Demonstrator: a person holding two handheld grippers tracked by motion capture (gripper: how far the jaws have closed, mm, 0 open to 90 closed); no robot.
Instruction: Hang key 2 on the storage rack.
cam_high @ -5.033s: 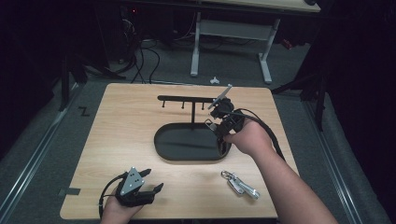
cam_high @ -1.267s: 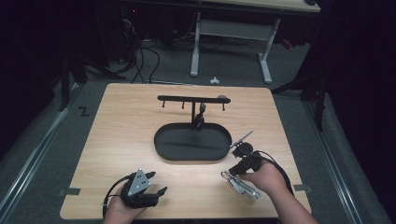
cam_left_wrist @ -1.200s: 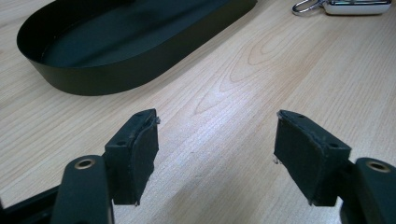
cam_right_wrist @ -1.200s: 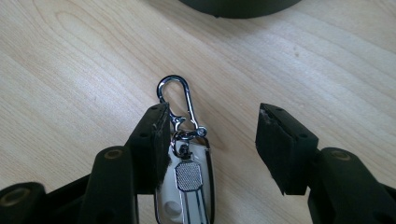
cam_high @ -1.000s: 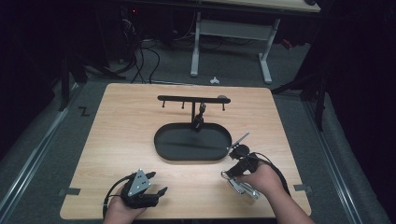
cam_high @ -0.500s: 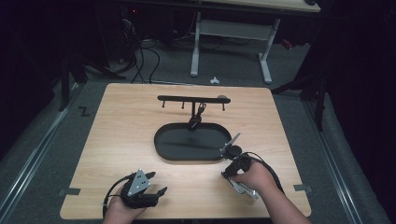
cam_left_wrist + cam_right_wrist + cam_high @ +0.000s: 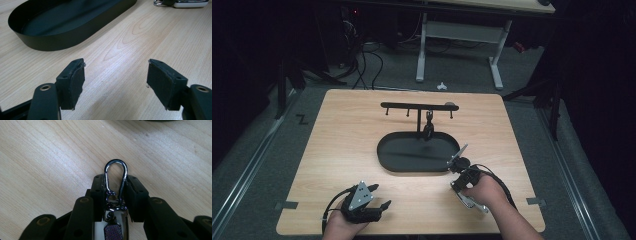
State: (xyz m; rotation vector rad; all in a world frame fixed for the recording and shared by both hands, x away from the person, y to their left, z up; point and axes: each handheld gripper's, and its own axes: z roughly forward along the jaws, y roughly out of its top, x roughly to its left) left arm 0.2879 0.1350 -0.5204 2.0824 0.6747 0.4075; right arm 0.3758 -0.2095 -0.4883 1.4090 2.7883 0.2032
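Keychain [image 7: 115,195] lies flat on bench [image 7: 337,150], front-right area, just off the black oval tray [image 7: 412,155]. Long axis runs along the right tongs [image 7: 115,185]; clip loop points away from hand, toward tray. R. tongs have just been closing; pads now press clip both sides. L. tongs [image 7: 115,82] wide apart, nothing between, front-left. Bare bench betw. both tongs; front edge near.

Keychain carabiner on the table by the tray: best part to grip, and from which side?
Grip the carabiner across its two long sides, coming in along the keychain's length from the fob end. It lies flat on the table, narrow enough for the right claw, whose jaws have just been closing and now pinch it there.
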